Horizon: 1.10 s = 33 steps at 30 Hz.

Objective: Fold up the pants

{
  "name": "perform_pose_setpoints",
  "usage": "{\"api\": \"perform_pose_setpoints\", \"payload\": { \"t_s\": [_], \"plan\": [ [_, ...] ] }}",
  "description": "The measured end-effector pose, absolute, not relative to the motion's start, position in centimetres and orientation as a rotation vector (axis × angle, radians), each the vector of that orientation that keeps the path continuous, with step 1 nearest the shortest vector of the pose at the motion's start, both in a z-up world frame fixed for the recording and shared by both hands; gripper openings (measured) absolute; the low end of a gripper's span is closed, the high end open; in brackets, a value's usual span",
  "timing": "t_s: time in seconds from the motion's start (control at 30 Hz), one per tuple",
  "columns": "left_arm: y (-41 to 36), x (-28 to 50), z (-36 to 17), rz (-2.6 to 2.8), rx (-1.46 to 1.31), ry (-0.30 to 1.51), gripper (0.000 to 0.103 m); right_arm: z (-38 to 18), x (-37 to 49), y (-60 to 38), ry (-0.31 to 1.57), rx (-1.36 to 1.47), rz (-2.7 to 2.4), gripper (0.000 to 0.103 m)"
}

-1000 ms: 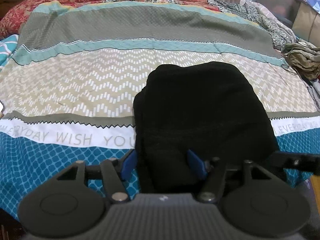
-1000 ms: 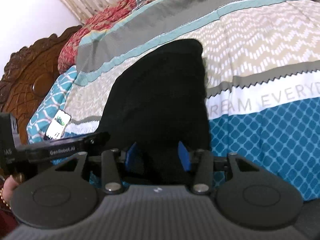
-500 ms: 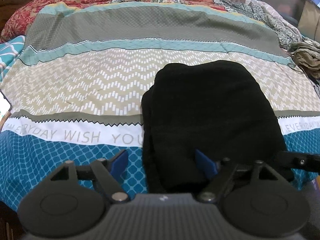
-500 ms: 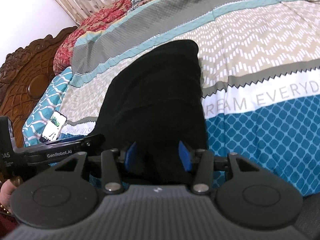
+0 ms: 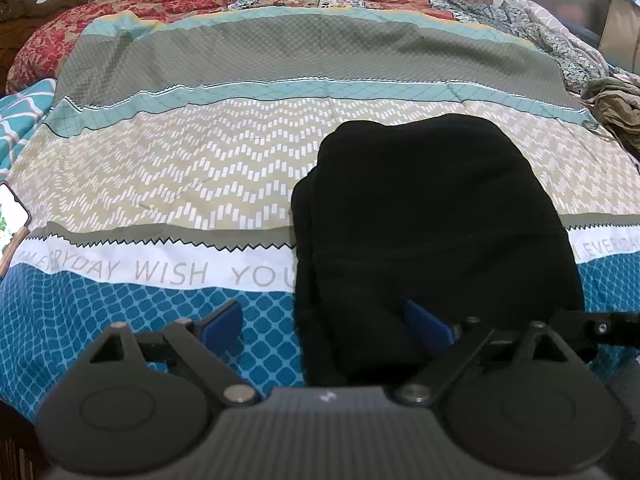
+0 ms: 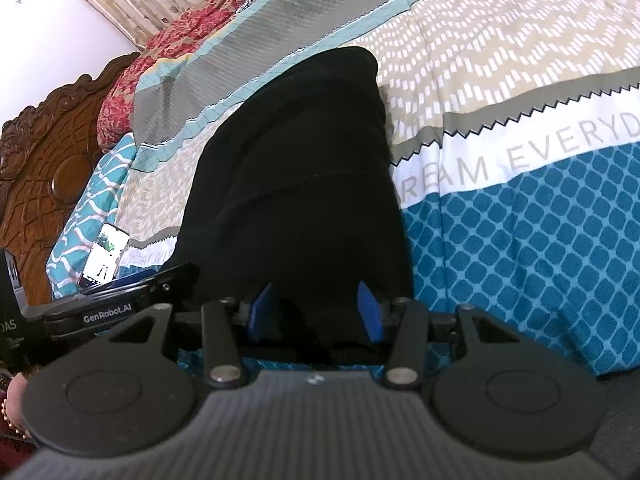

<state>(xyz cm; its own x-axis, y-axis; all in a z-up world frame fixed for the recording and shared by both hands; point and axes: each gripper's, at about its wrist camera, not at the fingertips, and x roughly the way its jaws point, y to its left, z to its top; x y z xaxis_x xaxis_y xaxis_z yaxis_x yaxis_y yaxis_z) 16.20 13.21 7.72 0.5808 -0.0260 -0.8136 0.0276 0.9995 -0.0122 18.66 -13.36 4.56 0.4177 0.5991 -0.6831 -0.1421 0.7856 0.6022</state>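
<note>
From the left wrist view, the black pants (image 5: 432, 240) lay folded into a compact bundle on the bed (image 5: 248, 92), resting across the beige zigzag band, the white lettered stripe and the blue diamond-patterned band of the bedspread (image 5: 200, 168). The left tongs (image 5: 326, 322) stood wide apart and were opening; their left blue pad hung over bare blue bedspread, clear of the cloth, while the right pad sat against the near edge of the bundle, so the pants' left edge lay between the pads but was not pinched. A phone (image 5: 10, 216) with a lit screen lay at the far left edge of the bed. A crumpled olive garment (image 5: 616, 108) sat at the right side, well apart from the pants. Part of the other tool's black arm showed at the lower right.

From the right wrist view, the same pants (image 6: 296, 184) stretched away from the camera towards the grey band. The right tongs (image 6: 316, 312) were about half open with the near end of the black cloth filling the gap between the blue pads; whether the pads pressed on it could not be told. The phone (image 6: 105, 254) lay to the left near the carved wooden headboard (image 6: 44, 152). The left tool's body, marked GenRobot.AI, crossed the lower left corner.
</note>
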Motion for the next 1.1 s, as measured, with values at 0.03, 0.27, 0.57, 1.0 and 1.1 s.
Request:
{"api": "perform_pose_setpoints", "payload": {
  "t_s": [0.03,0.27,0.57,1.0,1.1],
  "plan": [
    [13.3,16.2,7.7,-0.028,0.003,0.950,0.095,4.6,18.7,-13.3,1.045,0.499,0.489,0.051],
    [13.7,16.2,7.3,-0.022,-0.028,0.961,0.103,4.5,18.5,-13.1,1.042,0.496,0.495,0.060],
    [14.5,16.1,6.8,-0.036,-0.112,0.978,0.103,4.5,18.4,-12.1,1.041,0.482,0.504,0.069],
    [15.9,16.2,5.7,-0.059,-0.252,0.998,0.103,4.5,18.4,-11.3,1.045,0.499,0.541,0.089],
    [16.4,16.2,5.3,-0.069,-0.300,1.006,0.103,4.4,18.4,-11.4,1.047,0.500,0.542,0.089]
  ]
}}
